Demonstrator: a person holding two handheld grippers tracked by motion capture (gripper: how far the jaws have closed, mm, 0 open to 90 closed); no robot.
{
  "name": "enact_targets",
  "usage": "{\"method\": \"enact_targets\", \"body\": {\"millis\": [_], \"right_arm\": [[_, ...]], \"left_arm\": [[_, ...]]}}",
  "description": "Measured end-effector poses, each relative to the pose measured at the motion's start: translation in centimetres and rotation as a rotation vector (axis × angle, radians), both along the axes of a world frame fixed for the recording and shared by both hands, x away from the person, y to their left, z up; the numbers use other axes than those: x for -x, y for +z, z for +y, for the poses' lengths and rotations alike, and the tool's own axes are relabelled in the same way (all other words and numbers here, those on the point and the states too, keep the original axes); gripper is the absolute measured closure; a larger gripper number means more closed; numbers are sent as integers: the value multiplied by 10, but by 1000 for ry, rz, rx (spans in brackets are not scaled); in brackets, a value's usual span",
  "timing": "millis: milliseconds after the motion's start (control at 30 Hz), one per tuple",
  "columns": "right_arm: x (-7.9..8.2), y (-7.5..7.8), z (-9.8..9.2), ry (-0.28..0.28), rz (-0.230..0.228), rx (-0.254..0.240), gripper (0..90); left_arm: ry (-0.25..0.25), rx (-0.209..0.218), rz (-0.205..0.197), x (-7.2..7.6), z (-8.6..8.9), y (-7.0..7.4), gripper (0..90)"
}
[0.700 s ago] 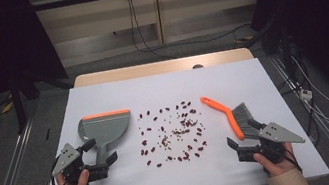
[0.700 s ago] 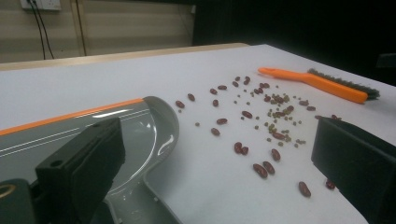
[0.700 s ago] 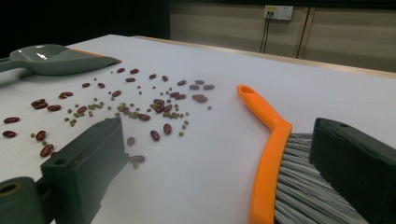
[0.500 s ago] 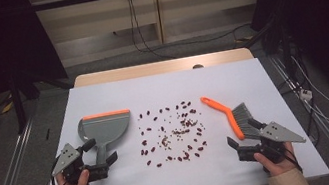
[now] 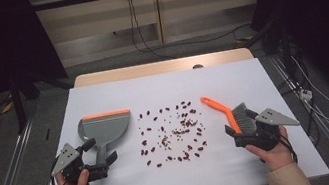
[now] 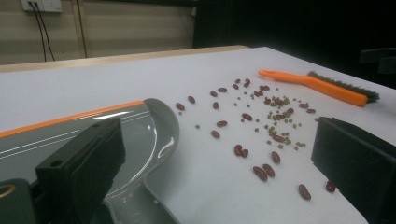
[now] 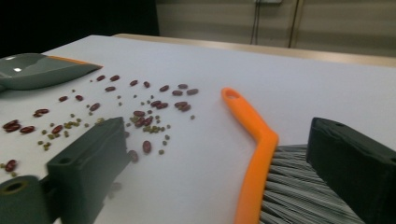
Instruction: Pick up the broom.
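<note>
A grey dustpan (image 5: 105, 127) with an orange front edge lies at the left of the white table. My left gripper (image 5: 97, 154) is open at the pan's handle (image 6: 140, 200), which lies low between the jaws without the pads pressing it. Red beans and small green beans (image 5: 172, 134) are scattered across the middle of the table (image 6: 261, 135). An orange-handled brush (image 5: 221, 110) lies at the right. My right gripper (image 5: 240, 124) is open, its jaws to either side of the grey bristles (image 7: 299, 186), not clamping them. Each gripper is held by a hand near the front edge.
The white table top (image 5: 166, 84) has bare room behind the beans, up to its wooden far edge (image 5: 163, 66). Dark floor, cables (image 5: 314, 108) and metal rails (image 5: 9, 174) flank the table on both sides.
</note>
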State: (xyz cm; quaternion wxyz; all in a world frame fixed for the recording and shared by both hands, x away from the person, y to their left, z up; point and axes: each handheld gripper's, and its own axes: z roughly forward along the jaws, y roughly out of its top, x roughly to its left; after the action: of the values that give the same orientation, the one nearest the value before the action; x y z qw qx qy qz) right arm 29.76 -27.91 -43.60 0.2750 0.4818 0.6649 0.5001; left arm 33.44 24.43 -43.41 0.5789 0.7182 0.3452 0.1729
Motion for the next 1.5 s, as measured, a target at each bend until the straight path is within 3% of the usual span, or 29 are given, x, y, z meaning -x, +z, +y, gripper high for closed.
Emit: {"method": "enact_targets", "body": {"millis": [167, 333, 533, 767, 800, 967, 1000, 1200, 1500], "right_arm": [[-18, 2, -3, -4, 64, -11, 97], [-35, 3, -3, -18, 129, 6, 169], [-50, 2, -4, -16, 179, 16, 197], [-64, 5, -6, -19, 215, 67, 331], [-69, 7, -6, -15, 219, 103, 394], [-78, 9, -6, -21, 245, 142, 481], [-84, 10, -5, 1, 291, 157, 528], [-95, 2, -2, -12, 353, 226, 576], [-107, -7, -5, -27, 432, 234, 624]], "left_arm": [[1, 1, -4, 1, 1, 0, 26], [2, 3, -5, 0, 1, 1, 26], [4, 5, -6, 1, 1, 1, 26], [4, -3, -5, 1, 1, 1, 26], [5, -1, -5, 0, 1, 1, 26], [4, -3, -3, 0, 1, 0, 28], [3, -3, -3, 0, 1, 1, 28], [6, -1, -1, 0, 1, 0, 28], [1, -1, 4, 0, 0, -1, 28]]}}
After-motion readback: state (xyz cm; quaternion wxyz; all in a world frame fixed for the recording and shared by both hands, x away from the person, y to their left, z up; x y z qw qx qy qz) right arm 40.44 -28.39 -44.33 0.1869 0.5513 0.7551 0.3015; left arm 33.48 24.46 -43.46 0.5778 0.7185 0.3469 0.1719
